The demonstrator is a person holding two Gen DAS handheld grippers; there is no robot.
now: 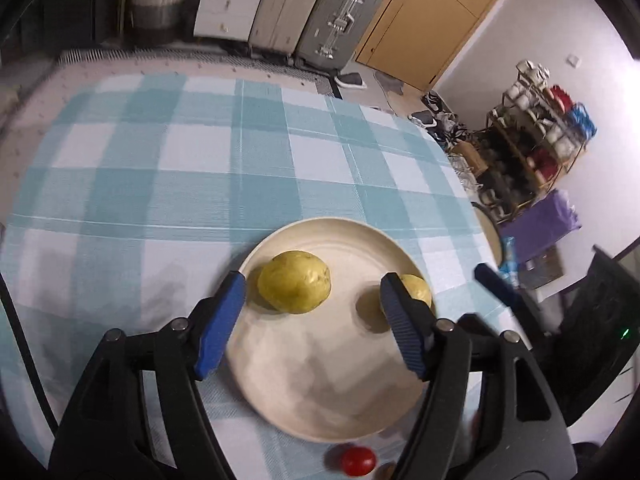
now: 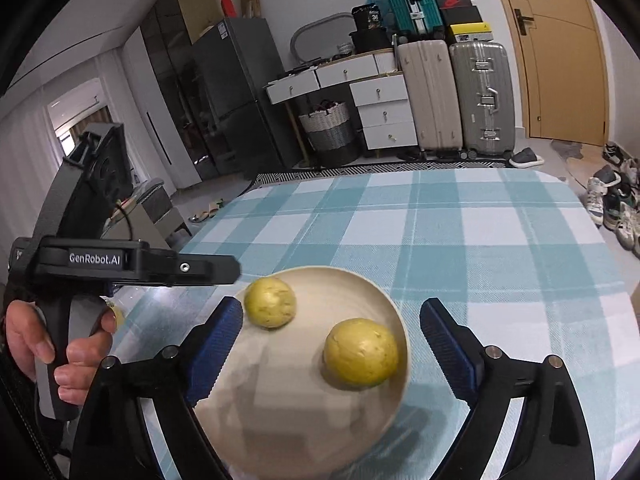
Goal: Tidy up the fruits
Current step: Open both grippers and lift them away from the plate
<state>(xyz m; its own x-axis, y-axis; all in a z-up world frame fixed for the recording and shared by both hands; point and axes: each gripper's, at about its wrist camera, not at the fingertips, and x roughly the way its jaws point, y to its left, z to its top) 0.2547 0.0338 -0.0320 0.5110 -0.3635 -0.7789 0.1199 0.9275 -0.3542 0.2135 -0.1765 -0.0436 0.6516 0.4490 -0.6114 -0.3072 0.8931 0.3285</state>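
Left gripper (image 1: 312, 292) over plate (image 1: 332, 400), tomato (image 1: 359, 460) nearby

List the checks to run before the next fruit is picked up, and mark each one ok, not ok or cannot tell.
1. Left gripper open and empty: ok.
2. Right gripper open and empty: ok.
3. Plate flat on the checked cloth, with bare room left: ok.
4. Both yellow fruits, far one and near one, resting inside the rim: ok.
5. Red fruit off the plate, on the cloth: not ok.
6. Other fruit off the plate: cannot tell.
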